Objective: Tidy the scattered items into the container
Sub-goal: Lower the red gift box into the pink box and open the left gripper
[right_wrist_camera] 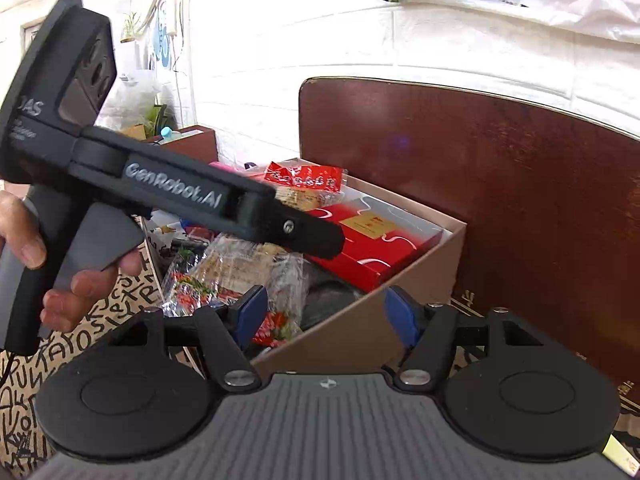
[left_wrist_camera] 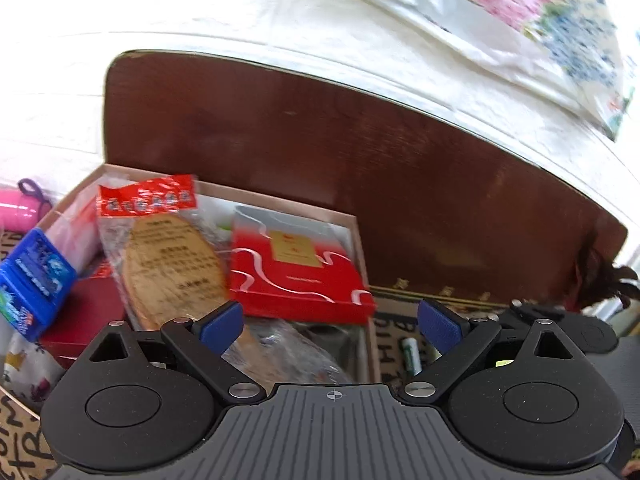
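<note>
A brown cardboard box [left_wrist_camera: 280,200] [right_wrist_camera: 360,328] holds a flat red box with white ribbon lines [left_wrist_camera: 300,276] [right_wrist_camera: 384,248], a bagged insole with a red header [left_wrist_camera: 168,256] [right_wrist_camera: 304,184], a blue pack [left_wrist_camera: 34,280] and a crinkled cellophane packet [right_wrist_camera: 224,276]. My left gripper [left_wrist_camera: 330,326] [right_wrist_camera: 324,242] hangs open over the box, nothing between its blue pads; a hand [right_wrist_camera: 24,240] holds its grip. My right gripper [right_wrist_camera: 326,316] stands open above the box's near corner, gripping nothing. A small green-and-white cylinder [left_wrist_camera: 412,354] lies on the mat outside the box.
A dark brown wooden board [left_wrist_camera: 360,140] [right_wrist_camera: 520,180] stands right behind the box against a white brick wall. A mat with black lettering [left_wrist_camera: 20,440] [right_wrist_camera: 80,352] lies under everything. A pink item [left_wrist_camera: 16,210] sits left of the box. A floral bag [left_wrist_camera: 540,20] hangs above.
</note>
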### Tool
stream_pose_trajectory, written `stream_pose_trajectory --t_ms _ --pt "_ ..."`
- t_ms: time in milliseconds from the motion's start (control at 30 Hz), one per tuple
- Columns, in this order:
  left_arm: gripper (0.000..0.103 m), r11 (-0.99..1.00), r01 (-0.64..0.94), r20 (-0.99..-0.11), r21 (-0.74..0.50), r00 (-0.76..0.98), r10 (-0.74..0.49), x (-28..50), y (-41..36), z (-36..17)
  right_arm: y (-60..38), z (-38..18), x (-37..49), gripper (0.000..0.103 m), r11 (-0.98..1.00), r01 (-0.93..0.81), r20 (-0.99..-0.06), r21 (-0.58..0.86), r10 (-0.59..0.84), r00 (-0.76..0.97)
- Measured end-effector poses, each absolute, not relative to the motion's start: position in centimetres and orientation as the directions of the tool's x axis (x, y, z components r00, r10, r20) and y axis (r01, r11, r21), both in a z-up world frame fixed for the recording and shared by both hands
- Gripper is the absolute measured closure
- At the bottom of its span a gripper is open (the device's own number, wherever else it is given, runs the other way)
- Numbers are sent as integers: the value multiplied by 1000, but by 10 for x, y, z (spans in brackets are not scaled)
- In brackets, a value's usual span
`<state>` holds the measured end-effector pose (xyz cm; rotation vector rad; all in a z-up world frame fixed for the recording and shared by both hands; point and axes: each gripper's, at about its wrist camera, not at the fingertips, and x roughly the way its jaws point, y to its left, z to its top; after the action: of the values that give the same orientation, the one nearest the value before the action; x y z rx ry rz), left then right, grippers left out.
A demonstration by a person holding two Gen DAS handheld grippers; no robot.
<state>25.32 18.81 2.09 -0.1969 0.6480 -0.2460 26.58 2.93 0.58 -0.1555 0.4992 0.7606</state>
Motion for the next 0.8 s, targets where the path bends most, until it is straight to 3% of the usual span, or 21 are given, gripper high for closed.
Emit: stream_pose_trajectory --t_ms 133,200,267,333,800 --pt "2 965 164 -594 -204 763 -255 251 174 15 27 9 261 31 726 -687 -477 29 614 629" --pt "0 968 157 -602 -195 760 -245 246 171 14 25 12 258 24 727 -687 -464 29 618 634" --pt "0 968 151 -602 -198 761 -242 237 167 14 23 14 254 10 733 -680 -449 29 617 646" --pt "0 967 128 -591 -218 772 -236 226 162 17 20 18 247 5 732 -681 -433 23 622 653" --pt "0 943 195 -532 -269 786 -314 135 105 26 -26 34 151 1 727 -681 -362 -89 613 702"
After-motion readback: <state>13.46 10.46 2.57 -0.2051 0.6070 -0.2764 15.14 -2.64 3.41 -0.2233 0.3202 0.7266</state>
